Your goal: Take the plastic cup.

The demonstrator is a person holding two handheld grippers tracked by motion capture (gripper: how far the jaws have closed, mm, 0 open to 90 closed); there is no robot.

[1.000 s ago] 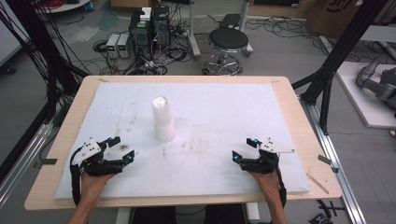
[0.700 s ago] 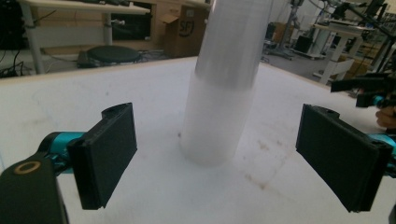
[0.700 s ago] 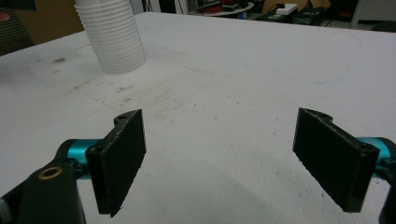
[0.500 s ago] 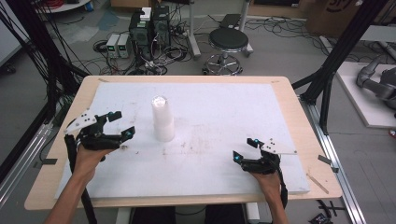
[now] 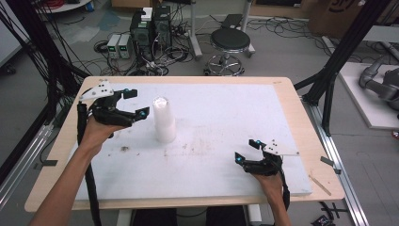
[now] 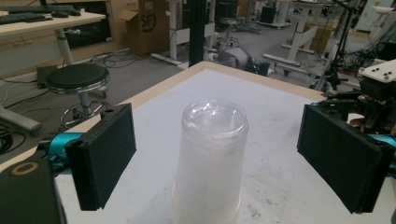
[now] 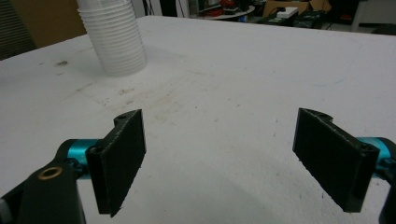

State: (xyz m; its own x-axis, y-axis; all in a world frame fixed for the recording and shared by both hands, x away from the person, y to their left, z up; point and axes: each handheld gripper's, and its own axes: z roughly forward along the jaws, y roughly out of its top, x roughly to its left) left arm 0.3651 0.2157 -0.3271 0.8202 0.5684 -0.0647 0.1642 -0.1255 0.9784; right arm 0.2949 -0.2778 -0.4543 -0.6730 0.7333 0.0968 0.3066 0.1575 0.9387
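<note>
Cups (image 5: 164,120), a light, thin, crushable plastic stack, stood upside down near the desk's (image 5: 226,108) left edge; both claws, left claw (image 5: 134,103) and right claw (image 5: 245,150), gaped wide and empty. Best gripped gently mid-stack.

Cup stack (image 7: 114,37) top cut off by frame edge; cup count perhaps uncountable, ridges blurred.

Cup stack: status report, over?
Left gripper open, level with cup stack, not touching. Right gripper open, low over mat. Nothing in the way.
</note>
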